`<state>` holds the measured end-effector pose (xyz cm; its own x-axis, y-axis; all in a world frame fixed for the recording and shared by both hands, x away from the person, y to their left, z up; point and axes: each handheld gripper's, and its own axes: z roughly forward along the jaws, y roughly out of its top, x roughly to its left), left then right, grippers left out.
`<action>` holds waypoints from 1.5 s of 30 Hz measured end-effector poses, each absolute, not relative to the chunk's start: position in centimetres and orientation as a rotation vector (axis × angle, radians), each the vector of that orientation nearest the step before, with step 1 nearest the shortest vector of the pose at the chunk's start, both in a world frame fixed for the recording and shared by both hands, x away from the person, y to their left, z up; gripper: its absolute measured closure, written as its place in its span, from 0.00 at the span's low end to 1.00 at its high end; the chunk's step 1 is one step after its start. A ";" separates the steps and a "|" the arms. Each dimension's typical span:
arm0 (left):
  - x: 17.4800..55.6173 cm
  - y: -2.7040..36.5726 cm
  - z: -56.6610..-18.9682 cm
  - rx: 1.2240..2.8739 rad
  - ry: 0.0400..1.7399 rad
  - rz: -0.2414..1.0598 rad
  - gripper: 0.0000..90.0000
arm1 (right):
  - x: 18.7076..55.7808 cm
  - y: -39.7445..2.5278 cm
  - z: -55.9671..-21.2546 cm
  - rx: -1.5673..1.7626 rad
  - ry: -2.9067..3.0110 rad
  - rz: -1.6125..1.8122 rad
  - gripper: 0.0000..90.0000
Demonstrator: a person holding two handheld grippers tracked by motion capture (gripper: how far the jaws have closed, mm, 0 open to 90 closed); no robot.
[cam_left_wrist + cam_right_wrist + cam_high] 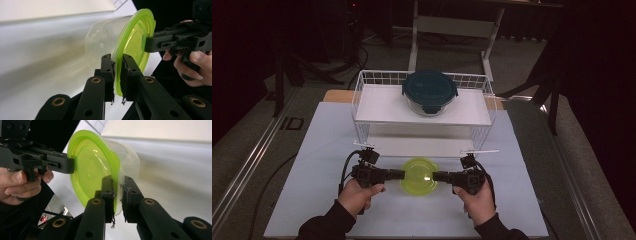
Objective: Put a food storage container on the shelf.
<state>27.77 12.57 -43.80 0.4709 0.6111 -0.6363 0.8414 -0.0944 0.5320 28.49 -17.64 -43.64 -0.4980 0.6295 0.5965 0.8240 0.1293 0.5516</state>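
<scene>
Tub (418, 176) with green lid (135, 42) at 6 o'clock on the table (322, 165), just before the rack (362, 90). Left gripper (401, 174) clamped on the rim at 9 o'clock, right gripper (436, 176) clamped at 3. Probably light, thin clear plastic, springy and a little slick; best pinched at the lid's lip, both sides level. Clear wall under the lid plain in the gripper views, merely a green disc from high. Second container (430, 92) on the top shelf at 12, seen from high.
</scene>
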 end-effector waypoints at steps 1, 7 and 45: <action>27.7 12.5 -42.9 1.799 1.221 -0.300 0.90 | 28.5 -17.7 -43.1 -1.433 -2.190 -1.315 0.90; 27.6 12.4 -40.0 1.793 1.185 -0.258 0.90 | 28.3 -17.9 -40.5 -1.412 -2.211 -1.369 0.90; 34.6 11.7 -23.7 1.707 1.093 -0.043 0.91 | 35.0 -17.9 -24.5 -1.426 -2.274 -1.657 0.89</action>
<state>34.60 11.72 -23.66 0.5805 0.6351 -0.5096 0.6729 -0.0218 0.7394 34.98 -17.86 -24.45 -0.5914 0.6584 0.4655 0.6448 0.0395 0.7633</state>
